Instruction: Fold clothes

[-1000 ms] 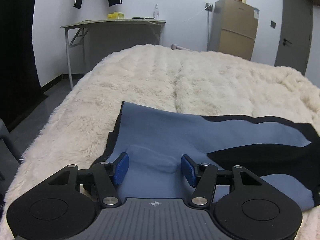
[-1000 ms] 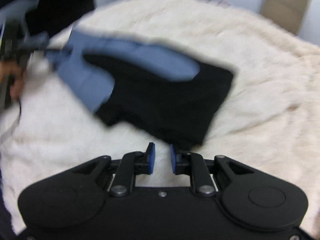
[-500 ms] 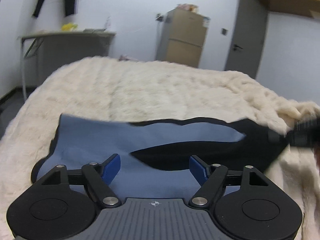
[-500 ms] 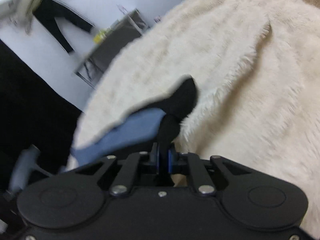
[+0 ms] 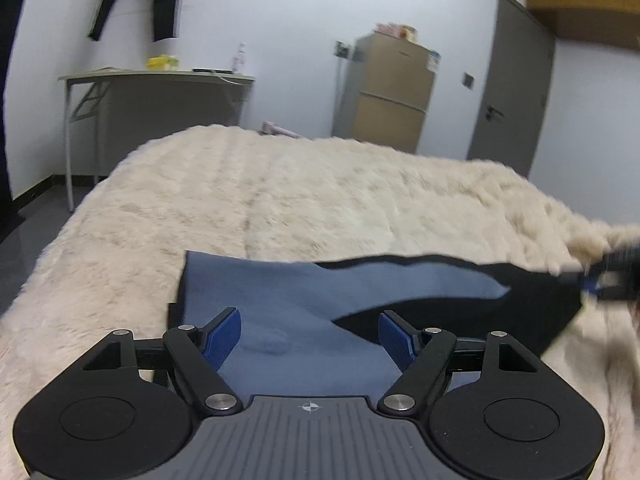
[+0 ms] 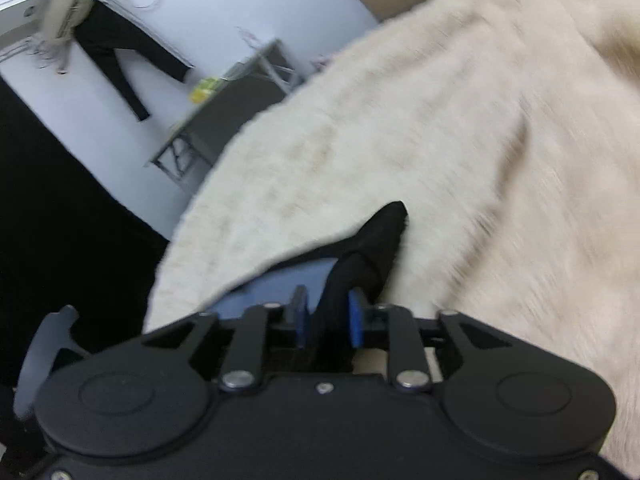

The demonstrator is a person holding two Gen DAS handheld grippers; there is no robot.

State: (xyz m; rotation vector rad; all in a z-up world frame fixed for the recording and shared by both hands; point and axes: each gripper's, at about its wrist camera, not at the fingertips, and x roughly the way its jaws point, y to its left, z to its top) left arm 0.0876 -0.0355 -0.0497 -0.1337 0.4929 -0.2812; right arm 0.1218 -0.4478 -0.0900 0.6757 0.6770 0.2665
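A blue and black garment (image 5: 280,300) lies flat on the cream fluffy blanket (image 5: 320,192), its black end to the right. My left gripper (image 5: 309,338) hovers open over the blue near edge, pads clear of the cloth. My right gripper (image 6: 327,314) is at the black corner (image 6: 384,228) of the garment. Its jaws are opening, and a black fold still stands between the blue pads, which do not press on it. In the left wrist view the right gripper (image 5: 604,278) shows as a blur at the garment's right end.
The blanket covers a bed, with its edge dropping off at the left. Behind it stand a grey table (image 5: 156,80), a brown fridge (image 5: 390,92) and a grey door (image 5: 512,84). Dark clothing (image 6: 120,52) hangs on the white wall.
The left gripper's jaws widened and it drew back slightly from the blue edge. The right gripper rolled, closed on the black corner, lowered it to the blanket, and its jaws have now parted.
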